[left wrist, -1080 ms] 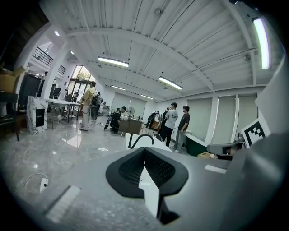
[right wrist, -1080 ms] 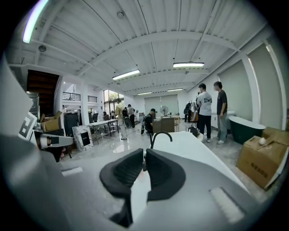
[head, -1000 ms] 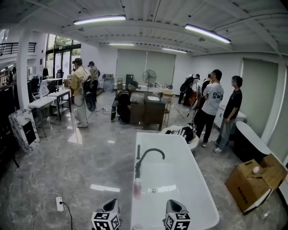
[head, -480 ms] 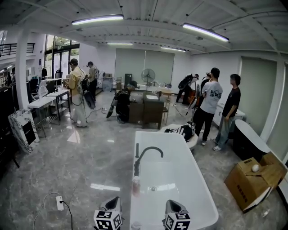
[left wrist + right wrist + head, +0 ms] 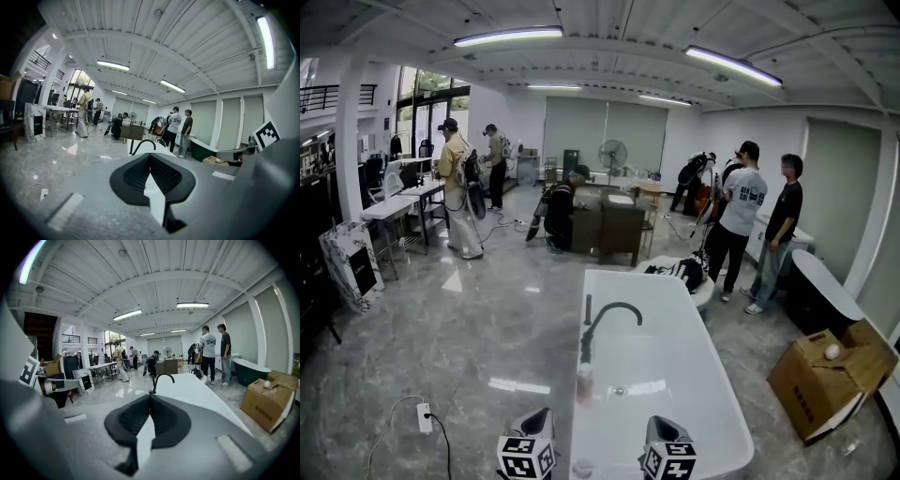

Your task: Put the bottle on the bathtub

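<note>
The bottle (image 5: 584,382) looks to stand upright on the left rim of the bathtub (image 5: 684,328), at the foot of the black faucet (image 5: 613,307). It is small and faint in the head view, so whether it sits on the rim or just inside it is hard to say. Its long axis is vertical. From the left gripper (image 5: 532,427) it lies at about 1 o'clock and near. From the right gripper (image 5: 666,431) it lies at about 11 o'clock and farther off, so the left is the nearer one for any reach. Both grippers are held low at the tub's near end, apart from the bottle. In each gripper view the two dark pads meet at their tips with nothing between them. Both are closed and empty, and both point along the tub toward the faucet. With the bottle where it is and neither gripper holding anything, the placing seems already done. The rim is a narrow, smooth white ledge, which I judge slippery for a light bottle. The floor (image 5: 441,356) is glossy grey stone, with a power strip (image 5: 425,424) at 9 o'clock of the left gripper. A cardboard box (image 5: 825,375) sits at 3 o'clock of the tub, and people stand well back at 12 o'clock.
</note>
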Available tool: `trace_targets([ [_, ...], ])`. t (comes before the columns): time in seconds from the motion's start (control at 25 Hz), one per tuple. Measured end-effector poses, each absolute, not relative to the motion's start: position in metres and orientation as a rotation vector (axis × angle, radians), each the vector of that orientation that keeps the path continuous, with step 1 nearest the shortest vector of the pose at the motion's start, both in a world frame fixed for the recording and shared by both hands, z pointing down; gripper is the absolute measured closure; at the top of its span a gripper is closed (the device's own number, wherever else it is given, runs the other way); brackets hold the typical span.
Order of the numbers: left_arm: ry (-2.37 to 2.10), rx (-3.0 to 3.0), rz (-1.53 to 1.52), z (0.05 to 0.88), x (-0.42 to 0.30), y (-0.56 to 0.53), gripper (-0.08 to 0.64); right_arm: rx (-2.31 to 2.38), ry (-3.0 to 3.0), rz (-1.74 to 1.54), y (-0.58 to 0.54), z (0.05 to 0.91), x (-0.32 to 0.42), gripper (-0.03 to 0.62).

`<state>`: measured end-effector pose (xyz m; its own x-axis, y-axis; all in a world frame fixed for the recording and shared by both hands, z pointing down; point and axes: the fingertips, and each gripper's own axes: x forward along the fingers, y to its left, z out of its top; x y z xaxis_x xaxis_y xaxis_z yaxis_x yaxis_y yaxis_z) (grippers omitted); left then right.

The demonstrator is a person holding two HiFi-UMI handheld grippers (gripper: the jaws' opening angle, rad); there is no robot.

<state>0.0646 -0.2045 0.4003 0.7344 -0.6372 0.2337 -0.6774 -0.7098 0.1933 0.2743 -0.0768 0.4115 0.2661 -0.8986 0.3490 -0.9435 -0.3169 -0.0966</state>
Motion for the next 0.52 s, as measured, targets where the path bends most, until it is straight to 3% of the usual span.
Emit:
trace_targets([
  [0.52,-1.029,2.665,0.231,0.4028,0.0692,-0.2065,0.552,2.393,-1.72,0.535,-0.0756,0.4074,0.2766,0.589],
])
